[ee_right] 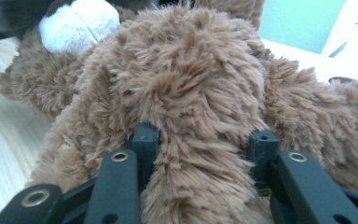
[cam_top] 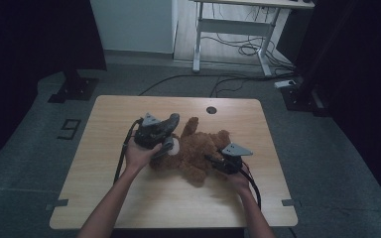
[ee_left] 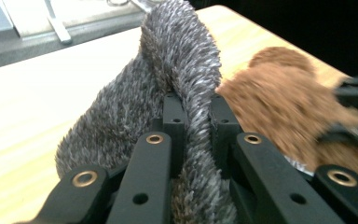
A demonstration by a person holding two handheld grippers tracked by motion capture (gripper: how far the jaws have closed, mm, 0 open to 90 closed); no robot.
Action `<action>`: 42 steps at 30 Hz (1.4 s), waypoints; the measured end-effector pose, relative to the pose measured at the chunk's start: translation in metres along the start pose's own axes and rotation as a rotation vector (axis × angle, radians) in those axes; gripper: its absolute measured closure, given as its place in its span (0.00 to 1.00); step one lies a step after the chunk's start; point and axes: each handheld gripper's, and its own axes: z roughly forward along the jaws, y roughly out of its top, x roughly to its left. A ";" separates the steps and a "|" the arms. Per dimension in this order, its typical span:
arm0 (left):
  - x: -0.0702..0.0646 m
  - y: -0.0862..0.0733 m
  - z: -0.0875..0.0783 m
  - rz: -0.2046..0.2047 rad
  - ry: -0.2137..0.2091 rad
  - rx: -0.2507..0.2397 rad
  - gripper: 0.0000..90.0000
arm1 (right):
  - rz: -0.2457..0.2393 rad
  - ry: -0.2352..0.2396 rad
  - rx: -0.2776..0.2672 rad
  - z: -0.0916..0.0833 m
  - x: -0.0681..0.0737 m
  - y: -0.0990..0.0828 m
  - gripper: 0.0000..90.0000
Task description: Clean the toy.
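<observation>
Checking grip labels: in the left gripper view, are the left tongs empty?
No, the left tongs pinch a fold of grey plush fabric between their pads.

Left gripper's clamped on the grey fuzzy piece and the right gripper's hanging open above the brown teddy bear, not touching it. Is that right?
Not quite. The left gripper is indeed clamped on the grey fuzzy piece, but the right gripper is not clear of the brown teddy bear: the right gripper view shows its jaws closed on a fold of the bear's fur, pressing in from both sides.
</observation>
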 end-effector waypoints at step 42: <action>-0.062 -0.040 -0.020 0.050 -0.095 -0.093 0.90 | 0.200 0.067 0.119 -0.013 0.013 -0.007 0.44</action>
